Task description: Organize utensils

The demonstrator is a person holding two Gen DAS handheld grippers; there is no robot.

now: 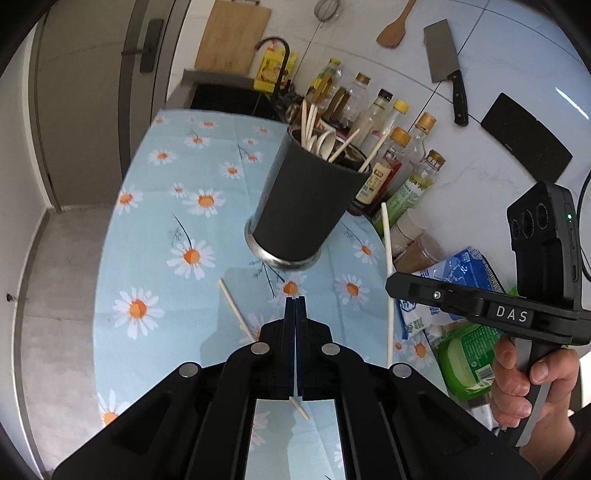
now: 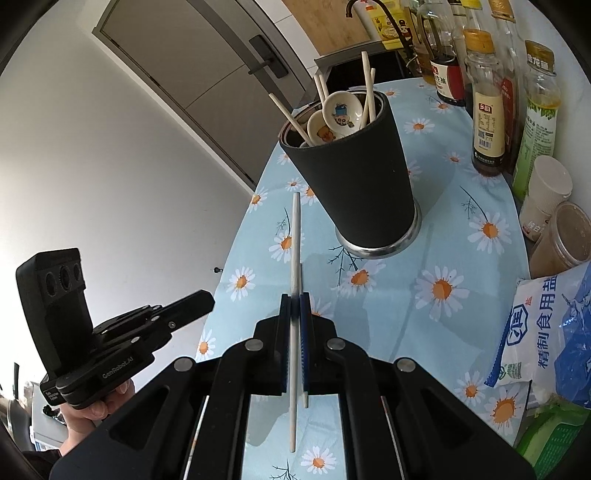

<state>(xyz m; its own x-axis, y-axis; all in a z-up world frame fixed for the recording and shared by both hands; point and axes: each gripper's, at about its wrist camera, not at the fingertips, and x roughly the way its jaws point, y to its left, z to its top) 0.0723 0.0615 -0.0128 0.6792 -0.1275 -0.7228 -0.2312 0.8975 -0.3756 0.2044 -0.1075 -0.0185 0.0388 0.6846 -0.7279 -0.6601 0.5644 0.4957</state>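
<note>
— Right wrist view: where's your chopstick (image 2: 295, 258)?
— Clamped in my right gripper (image 2: 295, 306), tilted downward, pointing at 12; holder (image 2: 354, 166) at 1.
— Left gripper (image 1: 296, 301)?
— Closed, empty; another chopstick (image 1: 236, 312) on the cloth (image 1: 155, 206) at 10.

both wrist views look steeply down, sharing the holder (image 1: 306, 199) up close

Home kitchen. From my left tool's view: a cleaver (image 1: 445, 70) and a wooden spatula (image 1: 394, 27) hang on the tiled wall at 1 o'clock, a cutting board (image 1: 232, 37) leans at 12, with a sink (image 1: 229, 98) and faucet (image 1: 275, 55) below it. Sauce and oil bottles (image 1: 388, 147) line the counter's wall side. A daisy-print cloth (image 1: 166, 221) covers the worktop.
</note>
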